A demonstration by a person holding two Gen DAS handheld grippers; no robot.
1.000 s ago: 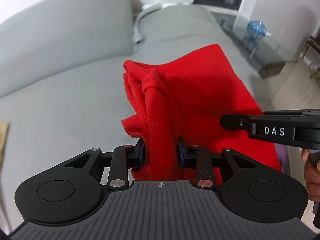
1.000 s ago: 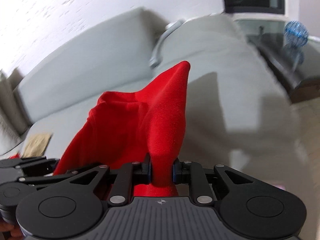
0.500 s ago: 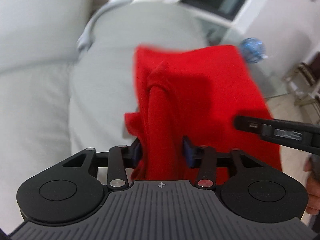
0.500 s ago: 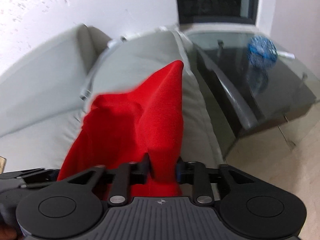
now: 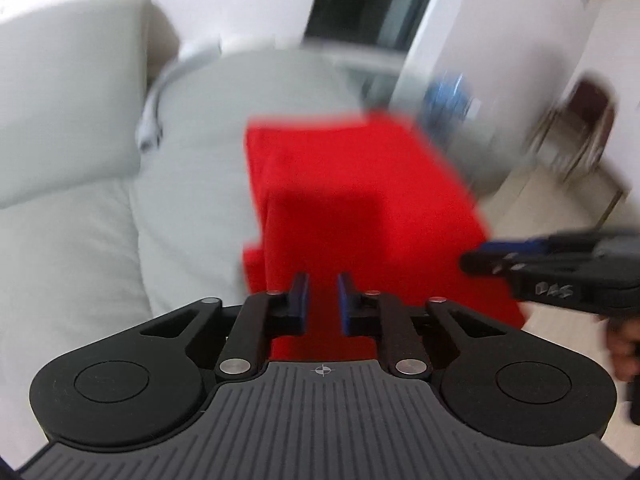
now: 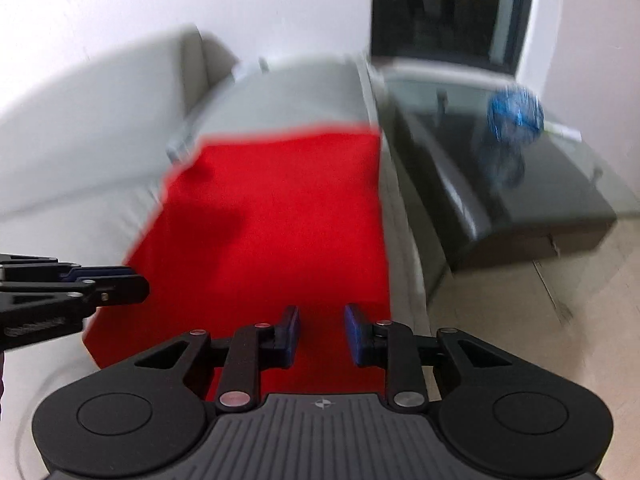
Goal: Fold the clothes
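The red garment (image 6: 280, 216) is lying folded flat on the grey sofa (image 5: 80, 216), its long axis running from 6 toward 12 o'clock, away from me. My left gripper (image 5: 322, 298) is closing its jaws, and my right gripper (image 6: 322, 330) is closing too; neither one is pinching cloth, the fabric is only lying below them.

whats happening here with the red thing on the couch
A person holding a gripper in each hand is folding a red cloth garment, which lies flat on the grey sofa. The left gripper and right gripper hover over its near edge, jaws closing with nothing pinched between them.
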